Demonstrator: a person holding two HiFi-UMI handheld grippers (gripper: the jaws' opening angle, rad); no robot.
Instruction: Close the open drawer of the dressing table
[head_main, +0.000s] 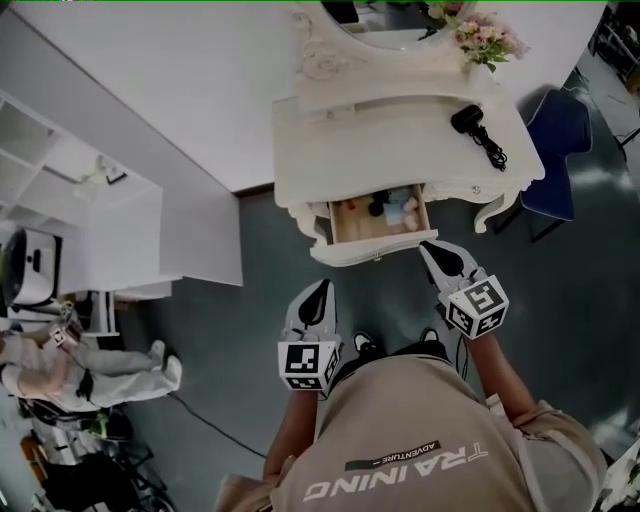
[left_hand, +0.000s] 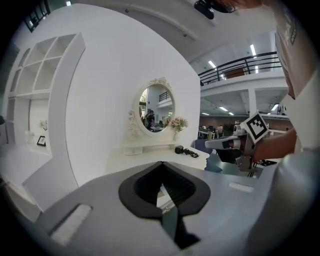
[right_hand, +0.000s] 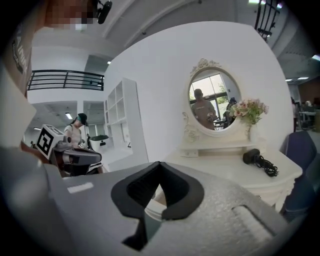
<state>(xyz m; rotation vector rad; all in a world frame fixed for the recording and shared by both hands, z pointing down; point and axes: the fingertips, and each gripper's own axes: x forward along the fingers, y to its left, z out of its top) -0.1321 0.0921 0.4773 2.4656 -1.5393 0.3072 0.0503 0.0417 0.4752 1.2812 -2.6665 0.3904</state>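
The white dressing table (head_main: 400, 140) stands against the wall ahead of me. Its middle drawer (head_main: 374, 246) is pulled out, with small bottles and jars inside. My right gripper (head_main: 433, 250) is shut and empty, its tips close by the right end of the drawer front; contact cannot be made out. My left gripper (head_main: 322, 288) is shut and empty, lower and to the left, apart from the drawer. In the left gripper view the shut jaws (left_hand: 161, 163) point at the table (left_hand: 150, 160). In the right gripper view the gripper (right_hand: 159, 163) covers the drawer.
A black hair dryer (head_main: 476, 127) with its cord lies on the tabletop, and pink flowers (head_main: 487, 40) stand beside the oval mirror (right_hand: 214, 100). A blue chair (head_main: 560, 150) is right of the table. White shelving (head_main: 100, 230) and a seated person (head_main: 70, 365) are at the left.
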